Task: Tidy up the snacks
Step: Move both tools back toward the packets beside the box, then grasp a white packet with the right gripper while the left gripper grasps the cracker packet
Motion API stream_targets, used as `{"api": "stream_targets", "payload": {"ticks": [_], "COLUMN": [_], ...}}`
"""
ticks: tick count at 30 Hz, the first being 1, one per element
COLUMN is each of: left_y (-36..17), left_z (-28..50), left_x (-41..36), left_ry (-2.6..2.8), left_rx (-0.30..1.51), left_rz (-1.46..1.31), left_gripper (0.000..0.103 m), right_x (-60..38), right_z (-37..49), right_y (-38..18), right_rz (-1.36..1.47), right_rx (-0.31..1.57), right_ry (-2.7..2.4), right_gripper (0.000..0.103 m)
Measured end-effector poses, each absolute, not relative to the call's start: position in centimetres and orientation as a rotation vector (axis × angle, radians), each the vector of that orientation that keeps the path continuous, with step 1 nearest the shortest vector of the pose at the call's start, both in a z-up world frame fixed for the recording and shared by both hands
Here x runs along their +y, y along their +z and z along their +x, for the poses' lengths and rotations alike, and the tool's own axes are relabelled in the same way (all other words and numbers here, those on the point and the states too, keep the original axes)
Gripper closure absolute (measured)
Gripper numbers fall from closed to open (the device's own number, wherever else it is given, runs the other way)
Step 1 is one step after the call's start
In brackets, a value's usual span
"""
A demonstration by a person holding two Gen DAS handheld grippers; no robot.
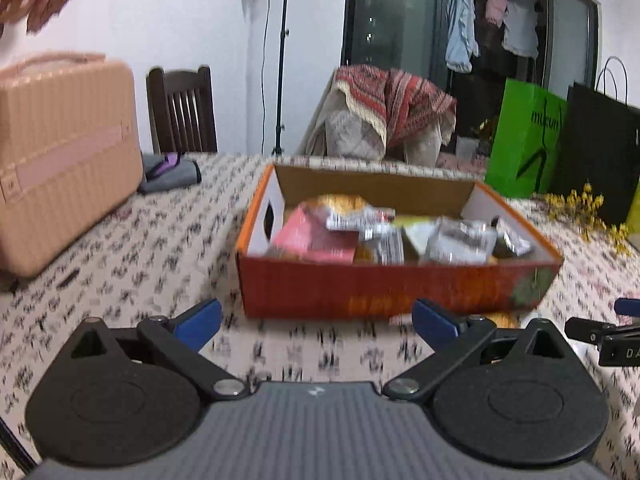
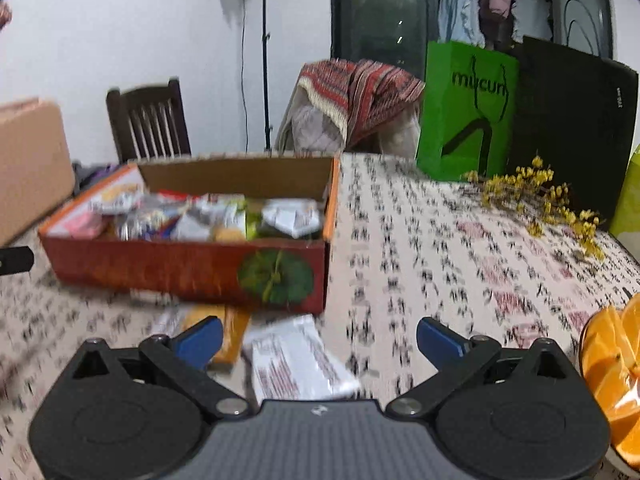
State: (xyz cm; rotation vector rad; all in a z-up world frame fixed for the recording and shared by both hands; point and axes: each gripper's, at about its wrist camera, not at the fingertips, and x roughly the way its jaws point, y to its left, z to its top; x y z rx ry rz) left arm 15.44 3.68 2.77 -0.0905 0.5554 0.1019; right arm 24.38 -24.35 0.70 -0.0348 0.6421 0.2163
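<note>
An open orange-red cardboard box point(image 1: 376, 288) stands on the patterned tablecloth, holding several snack packets point(image 1: 400, 232). It also shows in the right wrist view point(image 2: 172, 268). My left gripper point(image 1: 318, 320) is open and empty, just in front of the box's near wall. My right gripper point(image 2: 320, 340) is open and empty, above a white snack packet point(image 2: 296, 360) lying on the table. An orange-yellow snack packet point(image 2: 232, 332) lies beside it, just in front of the box. The right gripper's tip shows at the right edge of the left wrist view point(image 1: 608, 340).
A pink suitcase point(image 1: 60, 152) stands at the table's left. A green paper bag point(image 2: 464, 112) and a black bag point(image 2: 572, 120) stand at the back right, with yellow dried flowers point(image 2: 540, 196). Orange slices on a plate point(image 2: 616, 372) sit at the right. A dark chair point(image 2: 148, 120) stands behind.
</note>
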Motion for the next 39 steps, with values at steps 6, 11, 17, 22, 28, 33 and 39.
{"api": "stream_targets", "payload": {"ticks": [6, 11, 17, 22, 28, 33, 39], "left_y": [0.7, -1.1, -1.5, -1.5, -1.5, -1.5, -1.5], "left_z": [14.5, 14.5, 14.8, 14.8, 14.7, 14.7, 14.7], "left_x": [3.7, 3.8, 4.4, 4.3, 4.6, 4.8, 4.8], "left_ry": [0.081, 0.065, 0.055, 0.047, 0.045, 0.044, 0.039], "left_rx": [0.602, 0.598, 0.599, 0.597, 0.584, 0.587, 0.589], "left_rz": [-0.109, -0.124, -0.167, -0.166, -0.192, -0.201, -0.201], "left_gripper": [0.000, 0.000, 0.000, 0.000, 0.000, 0.000, 0.000], "right_x": [-24.4, -24.5, -24.7, -24.7, -23.6, -23.4, -24.1], "right_z": [24.0, 24.1, 24.4, 24.9, 26.7, 27.5, 26.9], "right_y": [-0.9, -1.5, -2.1, -2.2, -2.5, -3.0, -2.7], "right_rz": [-0.065, -0.082, -0.100, -0.101, -0.119, -0.063, -0.023], "right_rx": [0.695, 0.720, 0.742, 0.735, 0.769, 0.766, 0.720], "right_ry": [0.219, 0.223, 0.222, 0.242, 0.277, 0.308, 0.330], "right_gripper": [0.000, 0.000, 0.000, 0.000, 0.004, 0.016, 0.047]}}
